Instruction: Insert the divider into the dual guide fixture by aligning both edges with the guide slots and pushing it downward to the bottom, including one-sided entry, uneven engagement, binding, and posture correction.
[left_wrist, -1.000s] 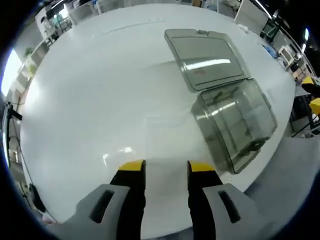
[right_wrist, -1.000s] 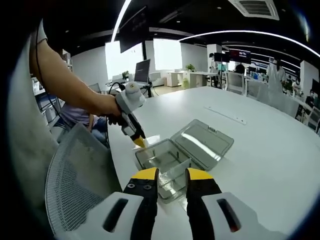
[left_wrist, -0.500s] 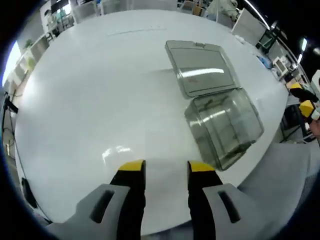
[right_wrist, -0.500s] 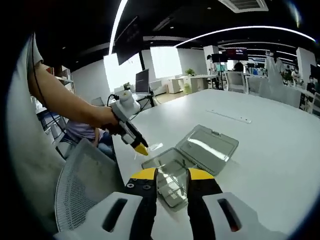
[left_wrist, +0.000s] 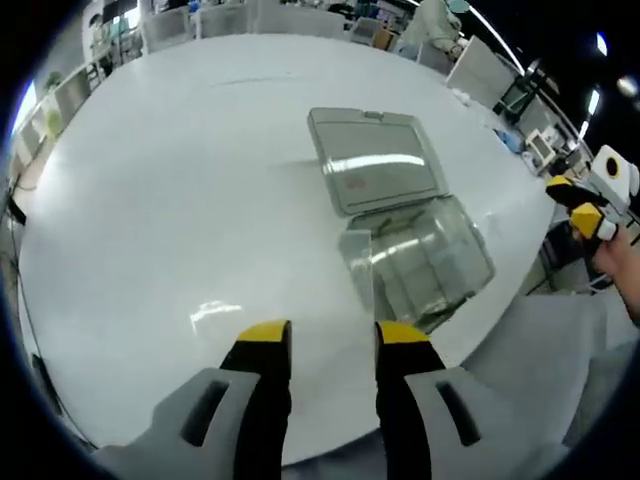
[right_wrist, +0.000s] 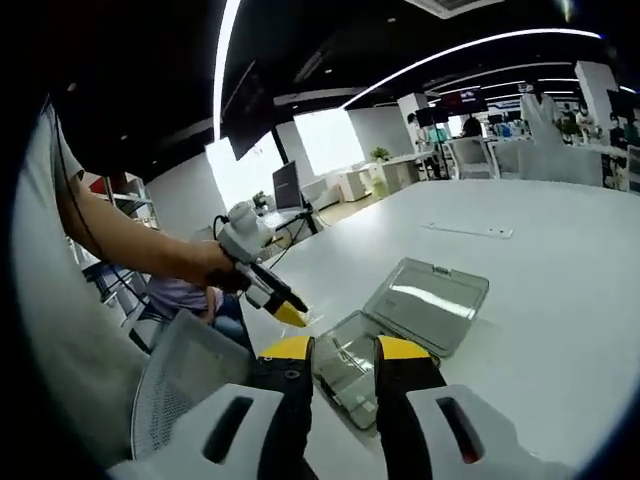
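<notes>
Clear hinged box (left_wrist: 420, 262), the fixture, lies open on the white table (left_wrist: 180, 180); the divider cannot be told apart inside it. Left gripper (left_wrist: 328, 335) and right gripper (right_wrist: 342, 348), jaws parted and empty, hover above the box. Risk: a tilted entry would bind one edge.

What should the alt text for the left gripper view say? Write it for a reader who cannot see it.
A clear plastic box sits on a white table with its hinged lid lying flat and open behind it. The left tool hangs over the table's near edge, jaws apart and holding nothing. The right tool, in a person's hand, enters at the right edge.
</notes>
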